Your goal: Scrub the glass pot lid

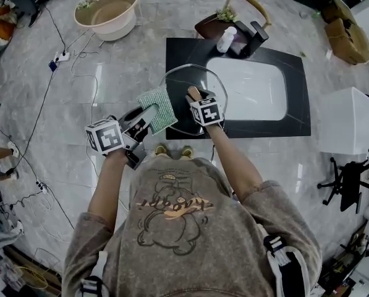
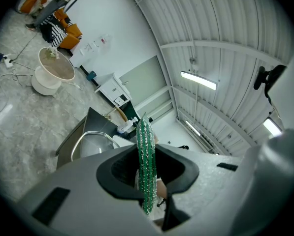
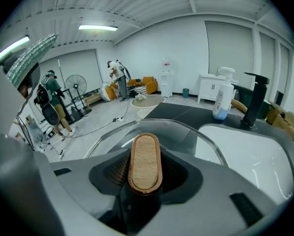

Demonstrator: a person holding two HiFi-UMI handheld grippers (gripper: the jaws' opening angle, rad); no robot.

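Glass pot lid (image 1: 185, 88) is hanging in the air over the left end of the black counter (image 1: 178, 51), just left of the white sink (image 1: 277, 113), not resting on anything. The right gripper (image 1: 195, 98) is carrying it by the wooden knob (image 3: 145, 162). The right gripper view is showing the jaws clamped on that knob from both sides, with the lid's glass (image 3: 186, 136) spreading out below and ahead.

The left gripper (image 1: 148, 113) is pinching a green scrub pad (image 1: 156, 107), jaws closed tight on it; its own view is showing the pad edge-on (image 2: 146, 166) between them. In the head view the pad is sitting at the lid's left rim and overlapping it. Can't tell if it's actually pressing on the glass.

Progress, as a guess: the setup is done, with lid gripped, pad gripped and the two brought together. The scrubbing itself is looking like it's just starting or barely under way. No suds, water or wiped streaks are showing on the glass. Most of the surface probably needs passes, plus a rinse under the faucet (image 1: 256, 37).
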